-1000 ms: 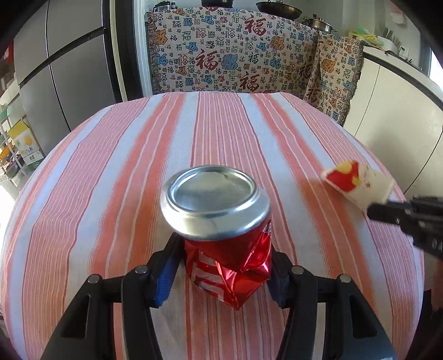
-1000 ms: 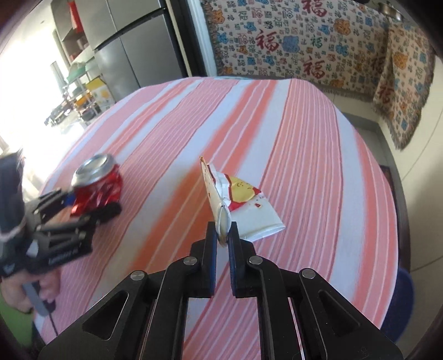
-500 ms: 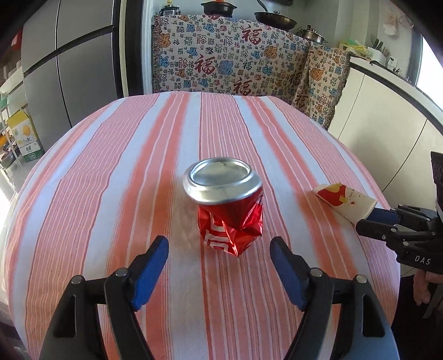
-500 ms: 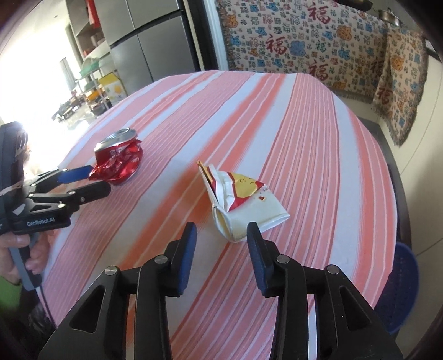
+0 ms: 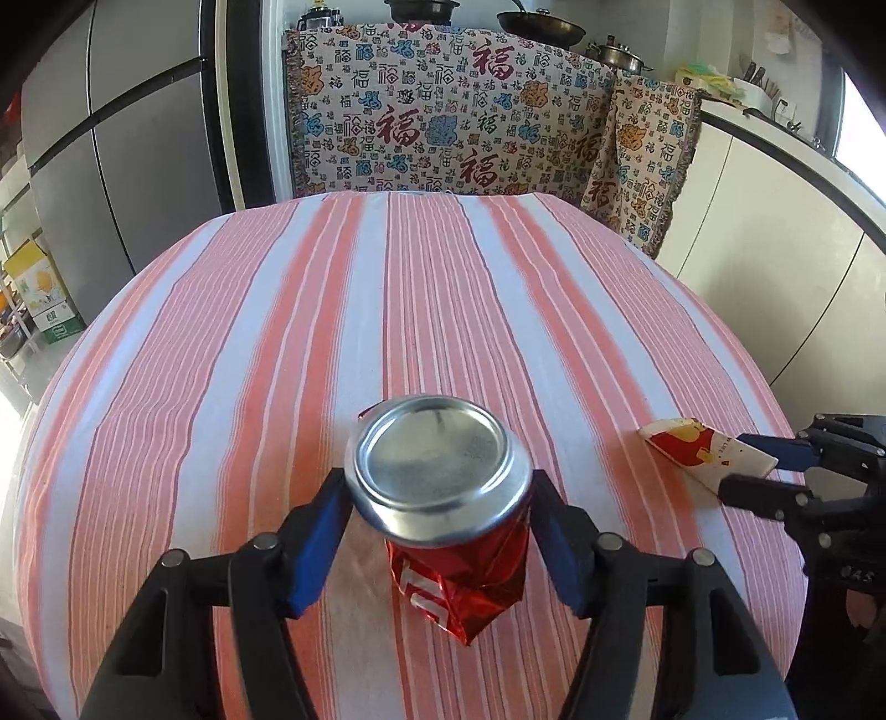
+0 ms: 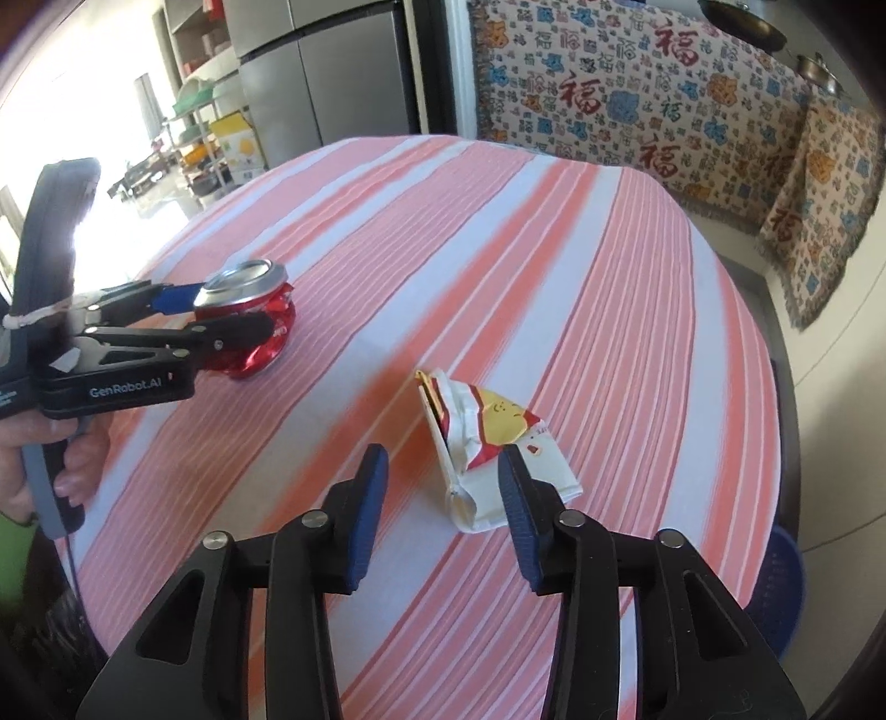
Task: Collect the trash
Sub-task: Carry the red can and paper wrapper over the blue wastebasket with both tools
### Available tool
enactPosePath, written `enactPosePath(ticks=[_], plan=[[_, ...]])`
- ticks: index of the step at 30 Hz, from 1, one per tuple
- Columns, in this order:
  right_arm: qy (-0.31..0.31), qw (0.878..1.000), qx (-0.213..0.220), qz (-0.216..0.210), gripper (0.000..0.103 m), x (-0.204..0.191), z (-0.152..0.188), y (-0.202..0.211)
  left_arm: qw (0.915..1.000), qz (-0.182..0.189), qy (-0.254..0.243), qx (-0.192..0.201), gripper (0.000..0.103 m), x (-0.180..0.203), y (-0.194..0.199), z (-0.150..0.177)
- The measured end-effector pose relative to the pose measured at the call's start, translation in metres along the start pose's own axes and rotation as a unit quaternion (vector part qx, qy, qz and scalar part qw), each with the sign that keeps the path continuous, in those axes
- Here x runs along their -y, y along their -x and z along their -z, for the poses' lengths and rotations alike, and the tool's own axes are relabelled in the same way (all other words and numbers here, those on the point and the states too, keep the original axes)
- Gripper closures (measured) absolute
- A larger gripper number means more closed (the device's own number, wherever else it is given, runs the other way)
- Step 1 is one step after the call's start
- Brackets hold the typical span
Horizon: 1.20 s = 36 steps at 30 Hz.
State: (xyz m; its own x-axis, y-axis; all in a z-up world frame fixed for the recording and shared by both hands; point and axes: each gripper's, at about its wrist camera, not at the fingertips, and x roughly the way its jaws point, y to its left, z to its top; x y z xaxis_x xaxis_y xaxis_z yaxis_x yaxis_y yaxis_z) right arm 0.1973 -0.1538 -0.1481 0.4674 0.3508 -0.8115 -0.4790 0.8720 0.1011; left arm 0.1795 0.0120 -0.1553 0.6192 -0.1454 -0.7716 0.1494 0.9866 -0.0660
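Straddling the crushed can on the tabletop, left gripper fingers have just been closing, pads at its rim, grip unconfirmed. Right gripper is open w/ carton between the fingers, not clamped. Risk: dented can tips or squirts out; flat carton slides off.

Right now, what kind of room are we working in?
Most likely a home kitchen or dining area: a tall steel refrigerator behind the round table with a striped cloth, and pots and pans on the counter beyond the patterned throw.
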Motion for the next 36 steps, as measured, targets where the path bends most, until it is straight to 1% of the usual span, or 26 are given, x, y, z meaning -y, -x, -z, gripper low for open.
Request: enactPosePath(ticks=[1, 4, 5, 8, 12, 20, 26, 31, 36], plan=[[0.000, 1.000, 0.003, 0.001, 0.097, 0.000, 0.000, 0.003, 1.0000, 0.001, -0.004, 0.004, 0.038, 0.001, 0.003, 0.001], [-0.015, 1.000, 0.019, -0.007, 0.097, 0.003, 0.001, 0.016, 0.9998, 0.008, -0.015, 0.013, 0.040, 0.006, 0.013, 0.004], [-0.026, 0.999, 0.025, -0.011, 0.097, 0.006, 0.001, 0.021, 0.9996, 0.019, -0.018, 0.012, 0.067, 0.009, 0.014, 0.003], [-0.047, 0.998, 0.036, -0.019, 0.097, 0.013, 0.004, 0.033, 0.9990, 0.040, -0.022, 0.002, 0.066, 0.021, 0.013, 0.001], [-0.059, 0.997, 0.042, -0.020, 0.097, 0.019, 0.006, 0.043, 0.9980, 0.055, -0.032, -0.001, 0.067, 0.040, 0.007, 0.001], [-0.089, 0.994, 0.057, -0.031, 0.097, 0.031, 0.016, 0.056, 0.9963, 0.080, -0.032, 0.006, 0.067, 0.058, 0.015, -0.001], [-0.101, 0.992, 0.070, -0.035, 0.097, 0.039, 0.017, 0.065, 0.9941, 0.096, -0.049, 0.012, 0.067, 0.079, 0.022, -0.004], [-0.123, 0.988, 0.086, -0.034, 0.097, 0.059, 0.022, 0.083, 0.9905, 0.121, -0.064, 0.009, 0.067, 0.108, 0.018, -0.013], [-0.157, 0.982, 0.107, -0.017, 0.097, 0.096, 0.031, 0.111, 0.9834, 0.157, -0.090, 0.009, 0.067, 0.156, 0.013, -0.027]])
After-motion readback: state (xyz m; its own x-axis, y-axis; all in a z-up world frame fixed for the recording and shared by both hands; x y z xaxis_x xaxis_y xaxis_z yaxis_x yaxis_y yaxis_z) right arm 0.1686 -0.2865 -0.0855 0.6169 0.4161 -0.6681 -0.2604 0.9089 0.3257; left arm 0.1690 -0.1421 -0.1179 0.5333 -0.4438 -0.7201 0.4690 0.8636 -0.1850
